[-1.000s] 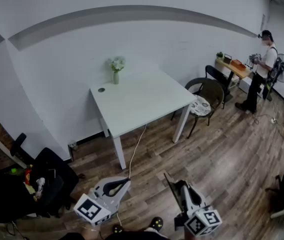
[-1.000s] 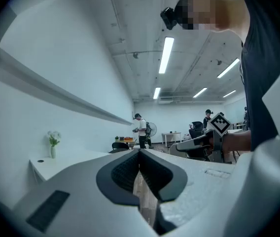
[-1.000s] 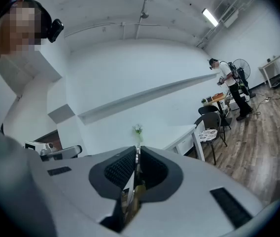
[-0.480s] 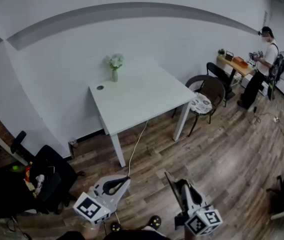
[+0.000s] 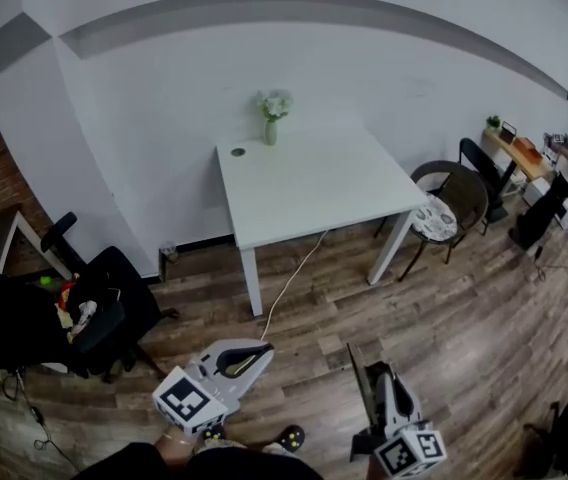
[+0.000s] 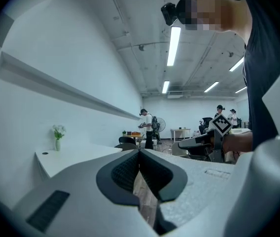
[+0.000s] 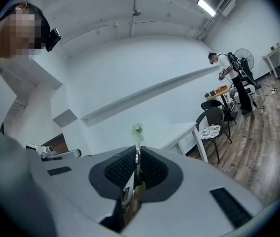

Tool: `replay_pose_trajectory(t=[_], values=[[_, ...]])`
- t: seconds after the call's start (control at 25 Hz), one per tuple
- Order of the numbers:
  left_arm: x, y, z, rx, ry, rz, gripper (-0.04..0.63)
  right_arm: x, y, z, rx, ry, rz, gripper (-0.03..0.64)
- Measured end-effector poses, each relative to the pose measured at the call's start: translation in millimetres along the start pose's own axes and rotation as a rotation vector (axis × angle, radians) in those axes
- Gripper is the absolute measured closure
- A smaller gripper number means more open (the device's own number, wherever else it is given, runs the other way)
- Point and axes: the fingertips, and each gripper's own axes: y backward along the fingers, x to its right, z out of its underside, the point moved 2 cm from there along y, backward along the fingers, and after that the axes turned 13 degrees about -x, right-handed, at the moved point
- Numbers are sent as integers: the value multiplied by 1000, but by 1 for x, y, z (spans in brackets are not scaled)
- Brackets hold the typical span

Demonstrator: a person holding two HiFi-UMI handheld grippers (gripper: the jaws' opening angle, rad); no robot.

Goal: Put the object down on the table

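The wooden floor (image 5: 464, 308) carries a white table (image 5: 314, 183) against the wall. Well short of it, the left tongs (image 5: 264, 347) are closed together on nothing. A vase of flowers (image 5: 271, 120) stands at the table's far edge. The right tongs (image 5: 374, 370) are clamped on a thin flat object (image 7: 135, 189), off the table.

A vase (image 5: 271, 131) stands on the table (image 5: 334, 183), chair (image 5: 436, 218) to its right.

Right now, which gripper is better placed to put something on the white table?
The right gripper: its jaws pinch a thin flat object. The left gripper is shut, empty. Both hang short of the white table.
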Motion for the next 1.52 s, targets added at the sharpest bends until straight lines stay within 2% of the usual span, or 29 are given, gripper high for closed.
replay_pose_trajectory(t=[0.32, 0.6, 0.88, 1.28, 1.52], values=[[15, 3, -7, 27, -3, -58, 595, 7, 3, -7, 5, 21, -68, 589], [11, -4, -6, 22, -2, -66, 595, 16, 4, -11, 6, 25, -47, 589], [-19, -33, -7, 22, -8, -10, 595, 20, -16, -21, 17, 50, -3, 591], [-68, -115, -41, 53, -53, 125, 595, 47, -54, -63, 67, 41, 111, 591], [-107, -152, -56, 52, -57, 162, 595, 60, -92, -87, 90, 40, 145, 591]])
